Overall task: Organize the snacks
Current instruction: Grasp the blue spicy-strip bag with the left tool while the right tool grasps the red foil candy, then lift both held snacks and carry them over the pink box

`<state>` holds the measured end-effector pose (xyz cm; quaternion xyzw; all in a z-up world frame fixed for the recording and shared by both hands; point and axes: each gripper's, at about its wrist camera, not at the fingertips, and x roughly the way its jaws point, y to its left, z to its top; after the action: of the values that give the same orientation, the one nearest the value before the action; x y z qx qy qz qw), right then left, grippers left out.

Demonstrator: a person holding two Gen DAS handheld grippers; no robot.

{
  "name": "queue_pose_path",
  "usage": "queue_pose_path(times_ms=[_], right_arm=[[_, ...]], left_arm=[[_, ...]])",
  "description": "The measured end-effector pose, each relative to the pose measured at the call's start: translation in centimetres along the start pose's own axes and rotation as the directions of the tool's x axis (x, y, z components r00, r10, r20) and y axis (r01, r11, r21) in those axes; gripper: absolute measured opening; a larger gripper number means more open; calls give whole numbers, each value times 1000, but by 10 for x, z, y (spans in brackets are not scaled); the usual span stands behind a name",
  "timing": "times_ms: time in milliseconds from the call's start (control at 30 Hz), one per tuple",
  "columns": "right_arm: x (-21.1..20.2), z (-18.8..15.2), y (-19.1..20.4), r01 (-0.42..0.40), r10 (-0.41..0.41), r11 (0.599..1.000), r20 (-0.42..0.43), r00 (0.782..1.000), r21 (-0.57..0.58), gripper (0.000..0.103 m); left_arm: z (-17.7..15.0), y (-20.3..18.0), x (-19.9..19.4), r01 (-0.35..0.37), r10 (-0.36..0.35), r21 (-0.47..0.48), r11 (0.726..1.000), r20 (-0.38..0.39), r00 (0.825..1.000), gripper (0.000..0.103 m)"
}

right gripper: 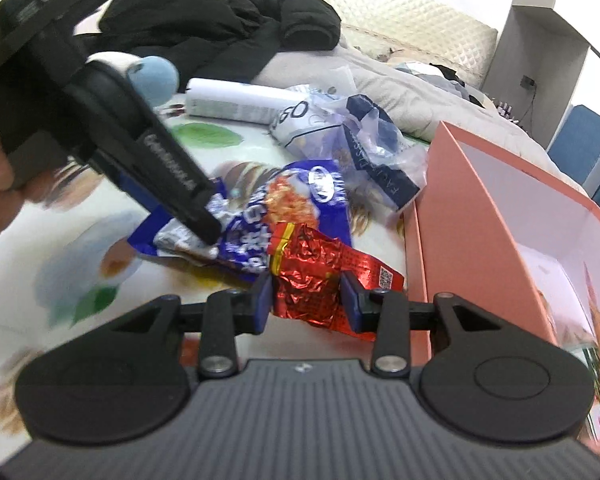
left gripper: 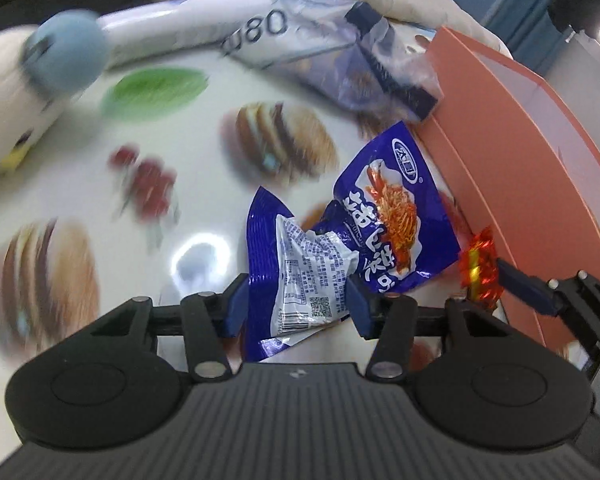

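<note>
1. My left gripper [left gripper: 294,304] pinches the blue snack bag [left gripper: 340,236]; its long axis runs away toward the orange box [left gripper: 520,168].
2. My right gripper [right gripper: 306,302] clamps the crumpled red packet [right gripper: 316,276] beside that box.

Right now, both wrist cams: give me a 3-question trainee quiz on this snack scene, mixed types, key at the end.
1. True or false: the left tongs are closed on the blue snack packet.
2. Multiple choice: what do the right tongs grip? A) white tube B) red foil snack packet C) plush toy
3. Fill in: the orange box stands to the ___ of the red foil snack packet in the right wrist view.

Key: 1 true; 2 B; 3 right.
</note>
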<state>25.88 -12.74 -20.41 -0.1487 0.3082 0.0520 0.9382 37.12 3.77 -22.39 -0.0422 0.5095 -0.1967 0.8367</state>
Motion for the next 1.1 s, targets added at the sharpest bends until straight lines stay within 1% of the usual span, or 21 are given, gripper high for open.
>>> queue_pose_path(times_ms=[133, 233, 367, 500, 567, 600, 667, 700, 733, 767, 833, 900, 967, 1033, 1100], right_arm=[[-29, -14, 0, -18, 18, 1000, -3, 1000, 1, 40], [-50, -26, 4, -45, 45, 999, -9, 999, 2, 40], [-76, -44, 12, -67, 67, 998, -23, 997, -5, 40], [-95, -61, 20, -87, 86, 996, -34, 996, -32, 40], [-102, -68, 21, -96, 94, 995, -43, 995, -40, 40], [-104, -70, 21, -98, 96, 994, -48, 994, -41, 40], [-107, -75, 19, -107, 105, 994, -56, 993, -31, 41], [-108, -78, 18, -117, 116, 993, -58, 992, -24, 42], [-107, -80, 16, -130, 129, 991, -59, 990, -11, 43], [-106, -82, 13, -155, 155, 988, -57, 986, 17, 46], [-103, -85, 6, -184, 188, 981, -52, 981, 68, 62], [-102, -87, 0, -182, 187, 977, -41, 981, 109, 64], [-103, -88, -4, -205, 209, 970, -19, 978, 131, 64], [-102, -88, -4, -222, 224, 965, 2, 975, 136, 64], [-100, -89, -1, -233, 233, 964, 11, 972, 128, 63]], left_arm=[[-46, -5, -26, -66, 67, -43, 997, 23, 997, 57], [-81, -12, -46, -111, 113, -53, 992, 47, 992, 57], [-121, -17, -69, -139, 148, -118, 983, 69, 987, 57], [-161, -24, -92, -169, 191, -216, 962, 88, 978, 58], [-174, -31, -98, -181, 205, -223, 958, 94, 974, 58], [-181, -34, -101, -189, 216, -227, 955, 99, 971, 60], [-193, -39, -104, -218, 245, -246, 944, 85, 966, 73], [-197, -40, -105, -233, 261, -256, 938, 79, 962, 87], [-201, -41, -106, -236, 264, -258, 937, 81, 961, 92], [-205, -41, -107, -232, 262, -259, 938, 89, 961, 92], [-209, -42, -108, -232, 264, -264, 936, 94, 960, 92], [-211, -41, -110, -219, 258, -269, 938, 118, 959, 92], [-210, -38, -111, -210, 258, -291, 933, 137, 956, 92], [-207, -35, -110, -181, 241, -315, 932, 164, 957, 92], [-205, -36, -108, -168, 235, -325, 931, 179, 955, 92]])
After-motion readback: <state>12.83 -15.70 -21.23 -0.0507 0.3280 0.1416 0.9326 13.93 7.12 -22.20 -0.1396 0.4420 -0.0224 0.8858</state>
